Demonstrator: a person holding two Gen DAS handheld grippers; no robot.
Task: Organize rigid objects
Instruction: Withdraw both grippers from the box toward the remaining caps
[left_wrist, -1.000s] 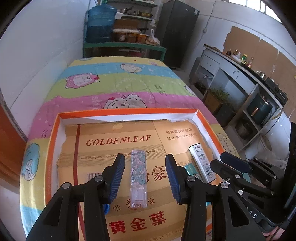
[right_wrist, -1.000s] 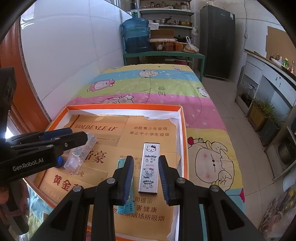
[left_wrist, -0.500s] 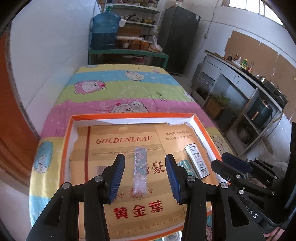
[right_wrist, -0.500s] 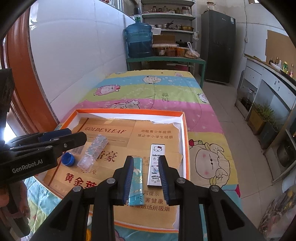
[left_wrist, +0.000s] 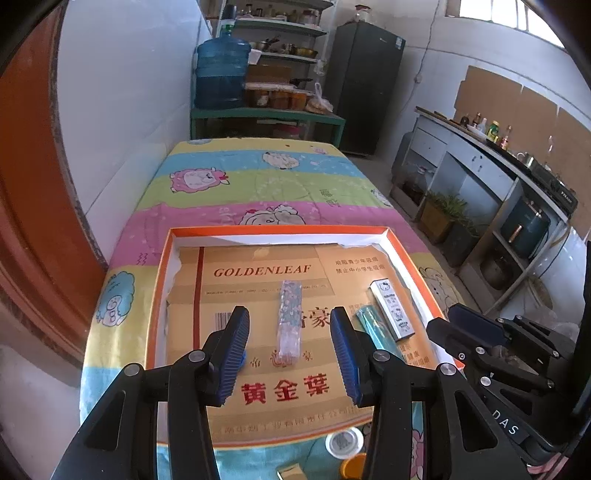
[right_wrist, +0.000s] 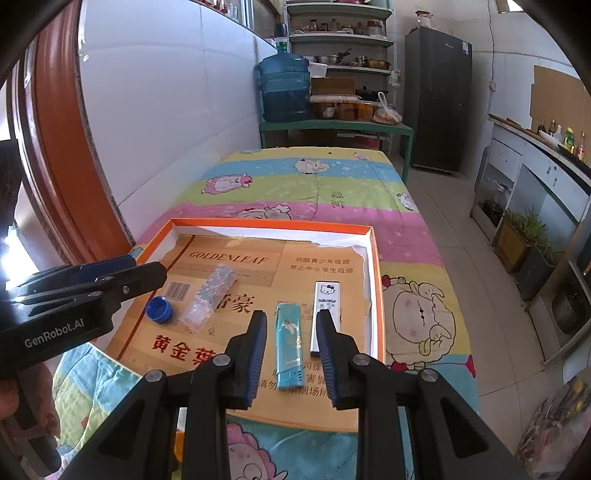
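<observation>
Left wrist view: left tongs (left_wrist: 290, 354) apart, empty, above glitter case (left_wrist: 290, 319) in orange tray (left_wrist: 280, 230). Right tongs (right_wrist: 290, 356) apart, empty, over teal lighter (right_wrist: 290, 345), white lighter (right_wrist: 325, 317) just beside. Imo: center each item betw pads, drop straight, avoid clipping the neighbour.

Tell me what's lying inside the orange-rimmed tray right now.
Inside the orange-rimmed tray, on a cardboard liner: a clear patterned case, a blue cap, a teal lighter and a Hello Kitty lighter. The gripper fingers hide part of the near edge.
</observation>
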